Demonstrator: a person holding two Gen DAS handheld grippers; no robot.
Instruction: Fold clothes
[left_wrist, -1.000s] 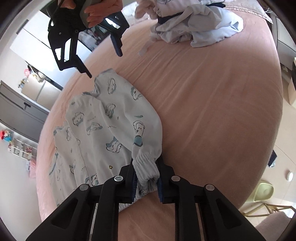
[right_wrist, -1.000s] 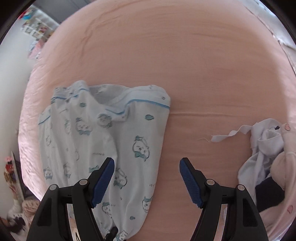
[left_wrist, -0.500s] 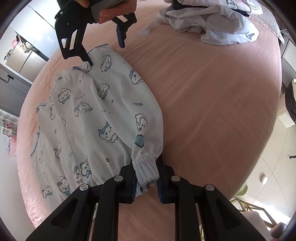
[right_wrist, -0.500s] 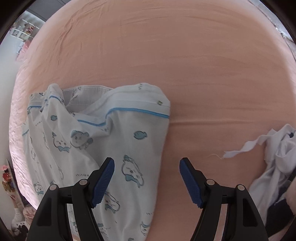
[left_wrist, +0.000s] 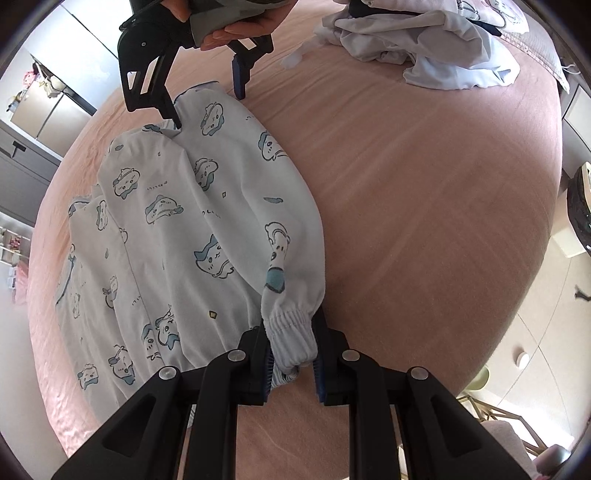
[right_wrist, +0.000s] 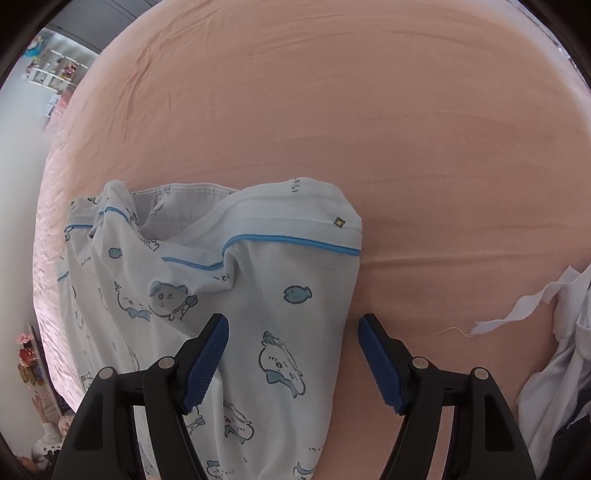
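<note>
Garment: white pyjama trousers (left_wrist: 192, 229) with blue cartoon print lay lengthwise on the pink bed (left_wrist: 424, 192), towards its left side.
Left gripper (left_wrist: 291, 354): fingers clenched on the elastic cuff (left_wrist: 291, 332) at the trouser-leg end, close above the sheet.
Right gripper (right_wrist: 293, 360): fingers spread wide, grasping nothing — poised over the waist end, one finger above the cloth, the other above bare sheet just past the garment's right edge.
Open room: a broad stretch of bare sheet lay right of the trousers and beyond the blue-piped waistband (right_wrist: 295, 242); the left edge of the bed was close to the garment.
Clothes pile (left_wrist: 424, 48): crumpled white and dark items at the far right of the bed, well apart from the trousers.
Left view only: the cuff in the grip, the person's hand (left_wrist: 236, 22) on the right gripper, pale floor (left_wrist: 535, 332) and grey cabinets (left_wrist: 26, 173).
Right view only: the open waistband, a loose white strip (right_wrist: 524, 306) trailing from the pile, shelves (right_wrist: 59, 74) with small items.
Bedsheet: pink, lightly creased.
</note>
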